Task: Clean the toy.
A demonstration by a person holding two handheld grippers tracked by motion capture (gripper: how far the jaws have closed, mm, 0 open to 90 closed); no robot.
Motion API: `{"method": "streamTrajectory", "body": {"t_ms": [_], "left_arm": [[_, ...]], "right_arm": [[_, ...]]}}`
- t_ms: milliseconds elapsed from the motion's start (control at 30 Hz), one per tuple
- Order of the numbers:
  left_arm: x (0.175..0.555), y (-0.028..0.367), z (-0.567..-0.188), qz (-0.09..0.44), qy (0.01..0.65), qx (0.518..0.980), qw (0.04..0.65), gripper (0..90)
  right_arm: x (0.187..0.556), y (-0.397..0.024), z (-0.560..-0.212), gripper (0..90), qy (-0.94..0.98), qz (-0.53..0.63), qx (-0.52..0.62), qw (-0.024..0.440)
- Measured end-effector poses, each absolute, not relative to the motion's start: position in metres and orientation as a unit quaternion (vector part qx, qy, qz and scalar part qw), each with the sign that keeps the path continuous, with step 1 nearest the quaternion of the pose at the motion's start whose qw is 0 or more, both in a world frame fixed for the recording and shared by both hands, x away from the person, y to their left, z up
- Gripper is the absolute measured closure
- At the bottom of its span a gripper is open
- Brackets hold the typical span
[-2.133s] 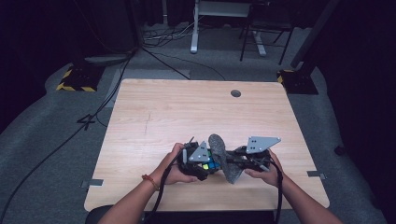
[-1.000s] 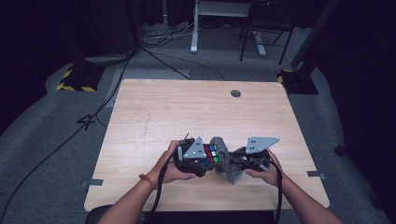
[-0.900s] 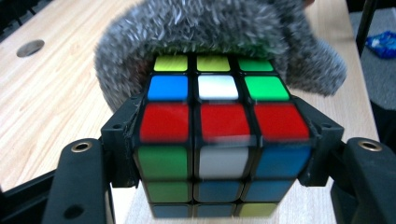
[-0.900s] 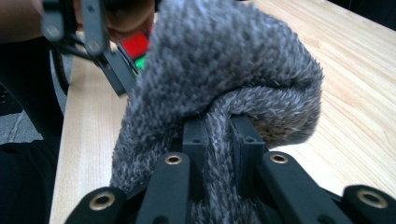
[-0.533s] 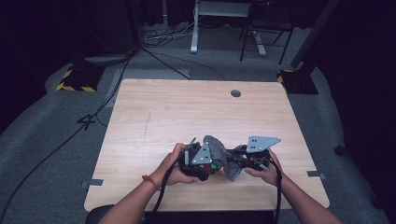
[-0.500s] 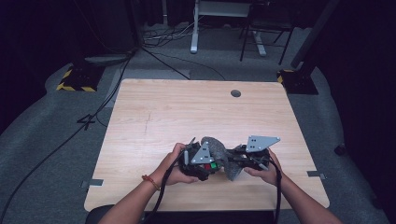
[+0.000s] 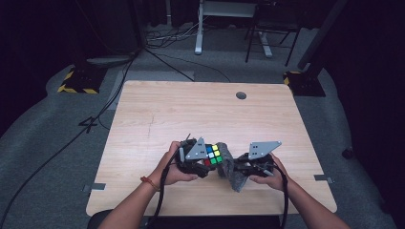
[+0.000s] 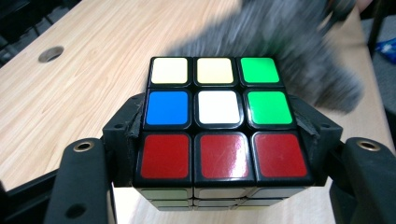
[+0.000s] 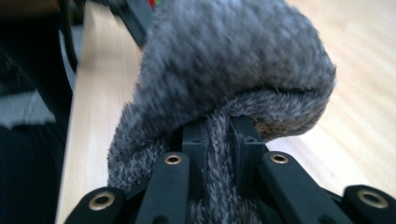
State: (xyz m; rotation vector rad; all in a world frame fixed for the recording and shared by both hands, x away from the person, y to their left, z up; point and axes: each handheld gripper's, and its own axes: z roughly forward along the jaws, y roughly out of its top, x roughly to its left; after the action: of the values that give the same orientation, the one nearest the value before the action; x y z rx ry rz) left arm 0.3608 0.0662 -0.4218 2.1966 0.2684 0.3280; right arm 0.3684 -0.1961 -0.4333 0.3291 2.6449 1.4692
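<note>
- High view: near the six o'clock edge of the wooden table (image 7: pixel 157 114), a person works two handheld tools over a puzzle cube (image 7: pixel 213 154). The left gripper (image 7: pixel 197 160) has the cube clamped and lifted just clear of the tabletop, with its coloured top face up. The right gripper (image 7: pixel 239 168), at the cube's three o'clock, pinches a grey fluffy cloth (image 7: pixel 230 167) that lies against the cube's right side. Both forearms enter from six o'clock and angle inward, the hands close together.
- Left gripper view: the cube (image 8: pixel 215 119) sits squarely between the two black jaws, which press on its left and right sides at the lower layer. The top face shows a red row nearest the camera, then blue, white and green, then two pale squares and a green. The cloth (image 8: pixel 299 51), blurred, hangs at one o'clock behind the cube's far edge. The face looks bright, so wiping seems well under way; the side faces are probably still to do.
- Right gripper view: the jaws are drawn tight on a fold of the cloth (image 9: pixel 233 70), which bulges into a rounded pad beyond the tips. The gripper points roughly level over the table (image 9: pixel 364 93), with the padded end aimed at eleven o'clock, where a corner of the cube shows at the frame's top edge.
</note>
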Motion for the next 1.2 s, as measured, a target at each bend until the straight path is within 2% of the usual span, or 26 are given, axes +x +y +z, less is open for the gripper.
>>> {"method": "streamTrajectory", "body": {"t_ms": [200, 533, 933, 1200], "left_arm": [[0.351, 0.045, -0.436, 0.095, 0.074, 0.897, 0.425, 33.3], [0.348, 0.051, -0.426, 0.104, 0.082, 0.880, 0.457, 33.3], [0.353, 0.065, -0.410, 0.121, 0.099, 0.858, 0.489, 33.3], [0.360, 0.071, -0.412, 0.143, 0.118, 0.860, 0.475, 33.3]], "right_arm": [[0.364, -0.202, -0.421, 79.0, 0.846, 0.514, 0.112, 0.083], [0.369, -0.203, -0.426, 79.1, 0.847, 0.503, 0.140, 0.101], [0.367, -0.191, -0.439, 79.2, 0.877, 0.461, 0.120, 0.062], [0.363, -0.189, -0.439, 79.1, 0.878, 0.467, 0.095, 0.039]]}}
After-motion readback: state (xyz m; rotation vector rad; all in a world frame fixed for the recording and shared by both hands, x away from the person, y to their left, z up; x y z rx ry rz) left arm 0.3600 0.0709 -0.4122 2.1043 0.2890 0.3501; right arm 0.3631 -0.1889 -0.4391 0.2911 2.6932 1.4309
